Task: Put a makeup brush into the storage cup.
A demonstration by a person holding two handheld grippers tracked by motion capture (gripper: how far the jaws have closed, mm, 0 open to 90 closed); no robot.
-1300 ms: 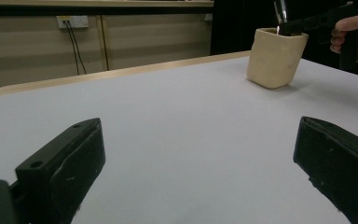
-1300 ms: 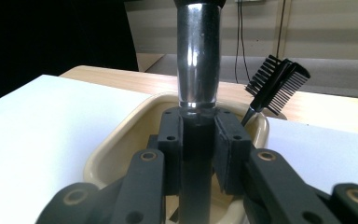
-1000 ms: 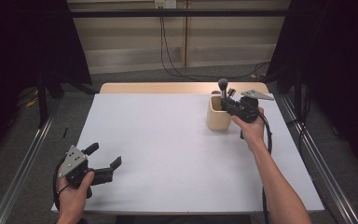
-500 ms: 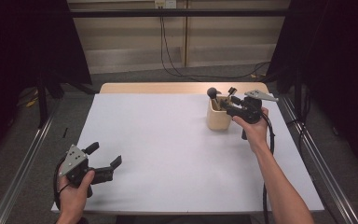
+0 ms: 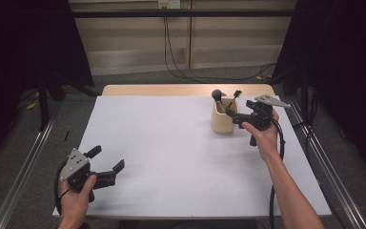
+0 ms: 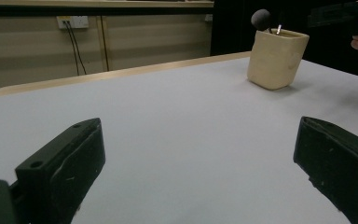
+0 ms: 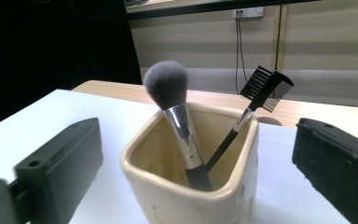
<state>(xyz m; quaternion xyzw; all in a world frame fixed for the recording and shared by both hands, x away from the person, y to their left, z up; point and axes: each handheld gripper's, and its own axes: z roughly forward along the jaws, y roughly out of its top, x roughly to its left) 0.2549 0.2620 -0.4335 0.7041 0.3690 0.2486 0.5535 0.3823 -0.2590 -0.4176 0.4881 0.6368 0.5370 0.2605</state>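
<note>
A cream cup [image 5: 223, 123] stands at the table's far right. In it lean a black makeup brush [image 5: 216, 94] with a grey head and a small black comb brush [image 5: 237, 94]. My right gripper [image 5: 234, 116] is level just right of the cup. Its jaws have just been opening and now stand wide, with nothing gripped. In the right gripper view the cup [image 7: 168, 200], the brush [image 7: 165, 84] and the comb brush [image 7: 266, 87] sit ahead between the two jaws, untouched. My left gripper [image 5: 107, 159] rests open near the front left edge, holding nothing.
The white table top [image 5: 171, 143] has a wooden strip [image 5: 171, 89] along its far edge. Metal rails run along both sides of the table. Cables hang from a wall socket [image 5: 167, 4] behind. From the left gripper view the cup [image 6: 275, 58] is far off at the right.
The makeup brush, held upright over the cup a second ago, tipped to the left and now leans in the cup. The right jaws opened off it. The left hand stayed put.
</note>
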